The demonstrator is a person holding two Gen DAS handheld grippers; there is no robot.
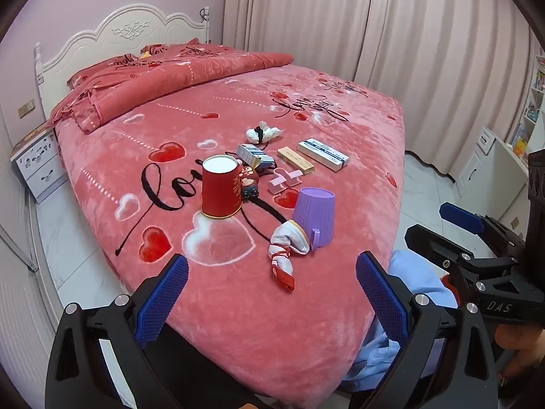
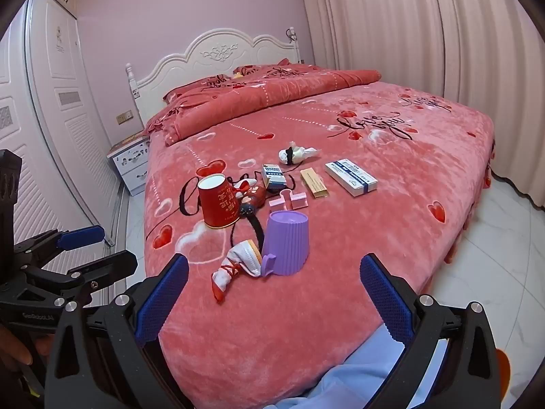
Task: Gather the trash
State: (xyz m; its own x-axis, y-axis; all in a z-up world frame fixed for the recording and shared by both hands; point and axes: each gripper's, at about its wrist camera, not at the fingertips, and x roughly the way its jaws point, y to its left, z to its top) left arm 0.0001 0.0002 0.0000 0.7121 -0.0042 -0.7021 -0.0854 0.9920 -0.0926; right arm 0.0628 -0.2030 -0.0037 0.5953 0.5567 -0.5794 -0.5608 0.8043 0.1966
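A bedroom with a bed (image 1: 238,306) covered in a pink plush blanket printed with red hearts and black script. Both tongs are released, jaws spread wide and empty, hovering above the near edge of the bed at the bottom of each frame: the left tongs (image 1: 272,289) in the left wrist view, the right tongs (image 2: 274,293) in the right wrist view.

The items lie clustered mid-bed, near the centre of both frames. Nearest the tongs is an upside-down purple ribbed cup (image 1: 315,216), with a crumpled white and red wrapper (image 1: 284,255) touching its left side. Further back stands an upside-down red paper cup (image 1: 220,187), a small red toy figure (image 1: 248,184) just beside it. Behind those are pink binder clips (image 1: 284,179), a small blue and white box (image 1: 255,155), a tan flat packet (image 1: 295,161), a long white box (image 1: 323,155), and a wad of white tissue (image 1: 262,133) farthest back.
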